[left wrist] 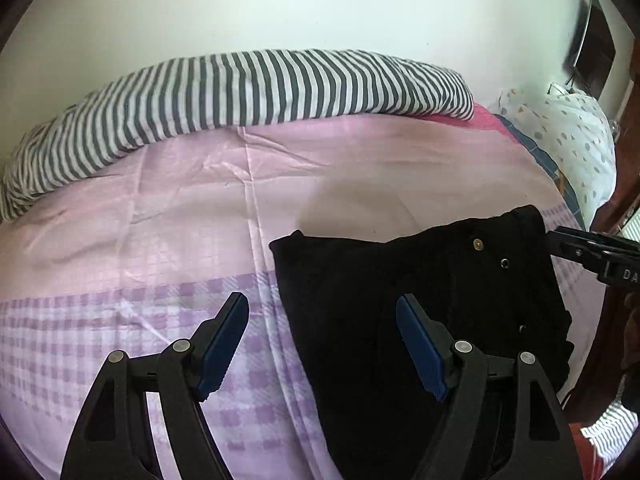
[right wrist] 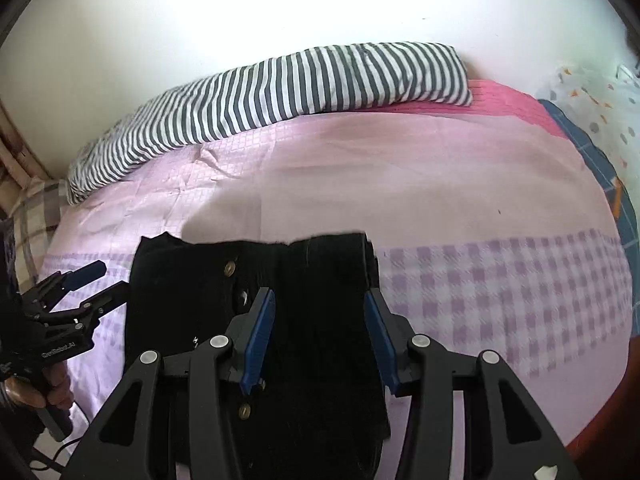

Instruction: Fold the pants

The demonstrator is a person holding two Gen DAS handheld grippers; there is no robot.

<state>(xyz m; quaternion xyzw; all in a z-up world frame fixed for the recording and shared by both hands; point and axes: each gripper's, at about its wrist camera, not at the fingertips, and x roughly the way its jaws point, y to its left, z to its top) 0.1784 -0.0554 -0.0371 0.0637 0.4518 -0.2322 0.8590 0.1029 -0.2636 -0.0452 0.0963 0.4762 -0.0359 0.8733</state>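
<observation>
While our black left gripper [left wrist: 322, 344] spreads its blue pads wide over nothing at lower centre, our right gripper [right wrist: 320, 340] stands half open, empty, above the folded black buttoned pants [right wrist: 280, 320] on the pink checked bedsheet [right wrist: 400, 184], their near edge cut off.

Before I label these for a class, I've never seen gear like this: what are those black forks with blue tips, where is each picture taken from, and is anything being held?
Each fork is a hand-held grasping tool; a person holds one in each hand, with a wide-angle camera looking along its fingers. One picture looks from the left tool, the other from the right tool. Each camera also catches the other tool at its picture's edge. Folded black pants lie on a bed with a pink and purple checked sheet; a striped pillow sits by the wall. Both tools stand open above the pants, and neither holds anything.
</observation>
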